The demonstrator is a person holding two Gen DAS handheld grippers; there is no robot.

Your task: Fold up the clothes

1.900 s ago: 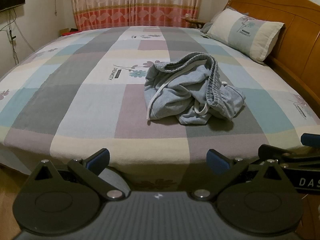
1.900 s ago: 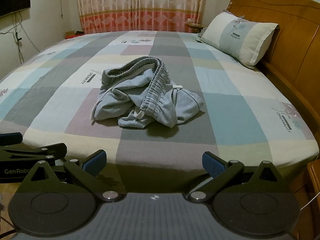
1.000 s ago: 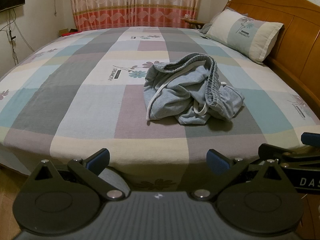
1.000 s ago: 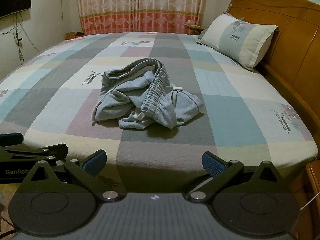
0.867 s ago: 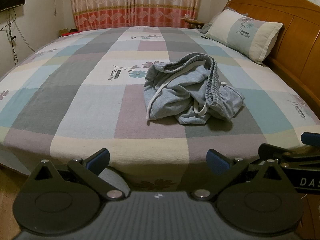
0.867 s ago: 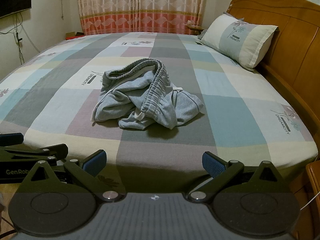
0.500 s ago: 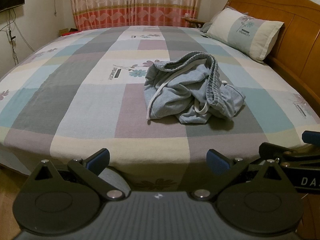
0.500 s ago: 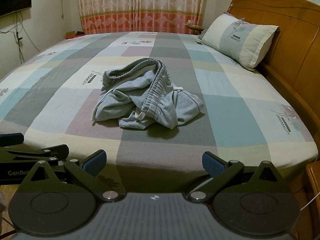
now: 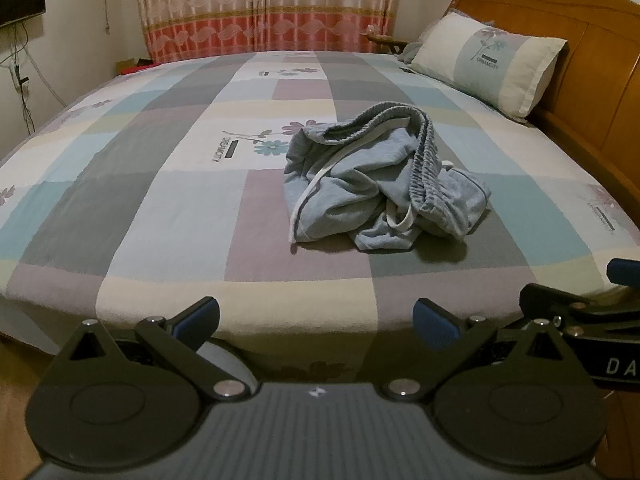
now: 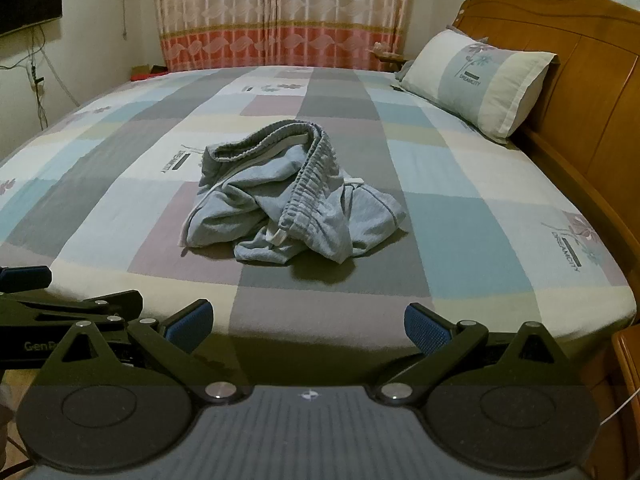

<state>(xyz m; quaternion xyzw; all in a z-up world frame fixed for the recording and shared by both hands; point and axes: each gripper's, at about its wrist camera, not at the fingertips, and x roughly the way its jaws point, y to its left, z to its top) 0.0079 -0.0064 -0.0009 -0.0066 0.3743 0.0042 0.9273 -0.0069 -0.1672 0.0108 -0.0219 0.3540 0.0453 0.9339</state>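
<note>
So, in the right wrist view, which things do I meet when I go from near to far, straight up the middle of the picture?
Right gripper, jaws open → near edge of the bed → crumpled grey shorts → curtain behind the far edge of the bed.

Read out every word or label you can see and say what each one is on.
"DREAMCITY": pillow.
"DREAMCITY": bedsheet, beside the flower print, and again near its right edge.
"GenR", cut off: left tongs, seen from the right wrist.
"DA", cut off: right tongs, seen from the left wrist.
No other text.
</note>
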